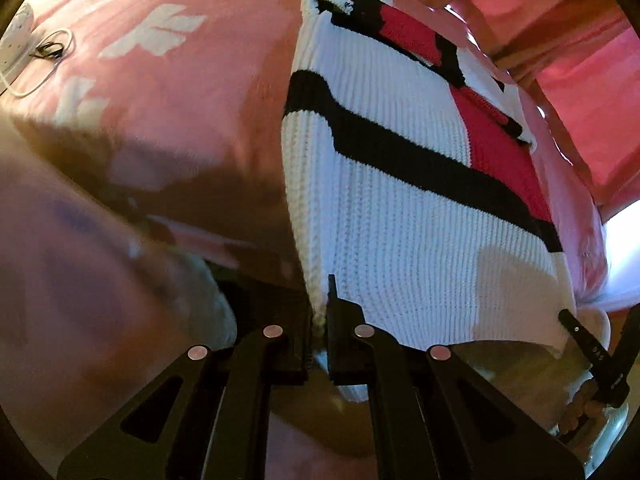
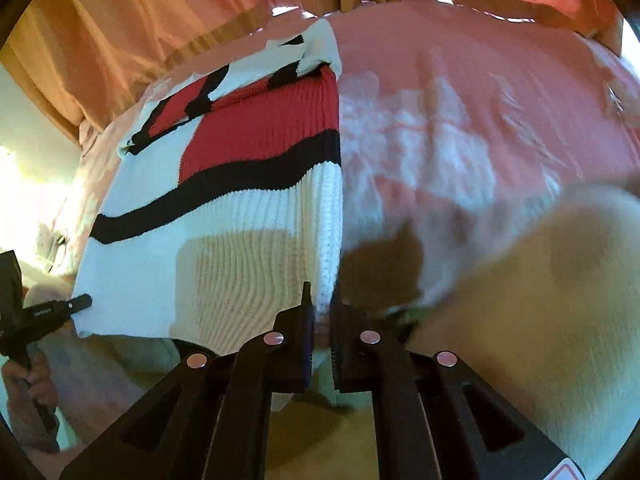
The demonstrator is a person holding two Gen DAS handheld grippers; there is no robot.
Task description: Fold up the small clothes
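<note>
A white knit sweater [image 1: 400, 220] with black stripes and red blocks lies on a pink bed cover; it also shows in the right wrist view [image 2: 224, 216]. My left gripper [image 1: 319, 320] is shut on the sweater's near left corner. My right gripper [image 2: 322, 316] is shut on its near right corner. Both hold the near hem lifted a little off the bed. The right gripper appears at the right edge of the left wrist view [image 1: 588, 348], and the left gripper at the left edge of the right wrist view [image 2: 56, 312].
The pink bed cover [image 1: 168, 92] with white print spreads under and beside the sweater, and shows in the right wrist view [image 2: 460, 120]. A white power strip with a cable [image 1: 24, 48] lies at the far left. Pink curtains [image 2: 120, 40] hang behind the bed.
</note>
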